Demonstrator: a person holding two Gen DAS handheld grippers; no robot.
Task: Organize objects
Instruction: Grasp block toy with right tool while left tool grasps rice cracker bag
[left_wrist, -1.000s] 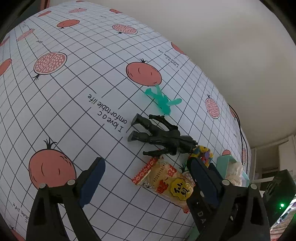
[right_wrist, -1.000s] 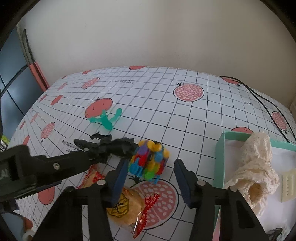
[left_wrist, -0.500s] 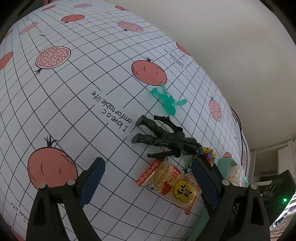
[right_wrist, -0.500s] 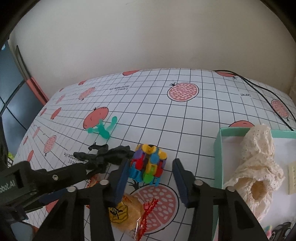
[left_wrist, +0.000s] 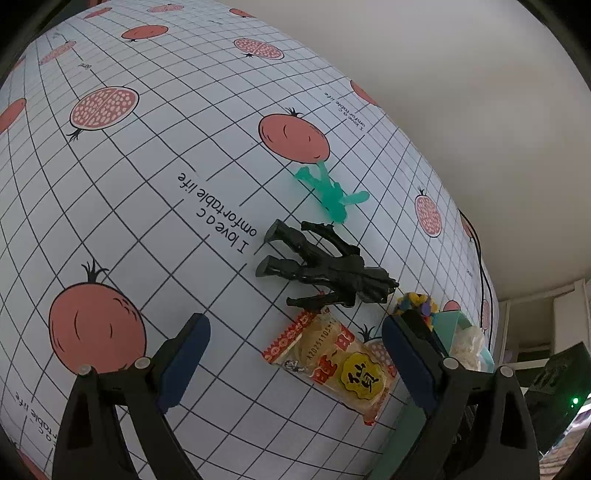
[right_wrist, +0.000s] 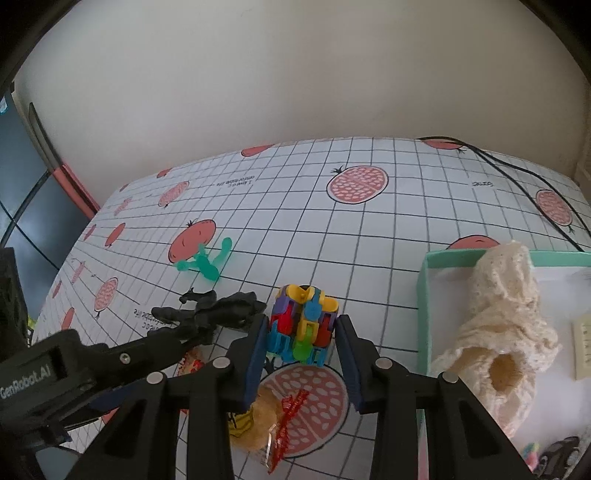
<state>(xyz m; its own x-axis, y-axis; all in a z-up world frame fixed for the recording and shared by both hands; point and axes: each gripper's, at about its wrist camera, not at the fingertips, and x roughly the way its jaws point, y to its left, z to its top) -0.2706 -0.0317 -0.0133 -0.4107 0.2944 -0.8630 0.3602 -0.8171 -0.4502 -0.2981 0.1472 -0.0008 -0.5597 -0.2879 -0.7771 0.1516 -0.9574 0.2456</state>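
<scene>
Right wrist view shows the right gripper (right_wrist: 301, 334) closing on the colorful block toy (right_wrist: 303, 325) right between its fingers, while the left gripper (left_wrist: 295, 354) hangs open.

Grid-print tablecloth (left_wrist: 155, 192): green figure (left_wrist: 330, 192), black figure (left_wrist: 325, 267), snack packet (left_wrist: 336, 363), teal box (right_wrist: 428, 295).

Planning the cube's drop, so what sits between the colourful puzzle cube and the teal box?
Nothing visible: only bare tablecloth lies between the puzzle cube, bracketed by the right gripper, and the teal box. Just inside that wall a lace cloth fills the near space.
</scene>
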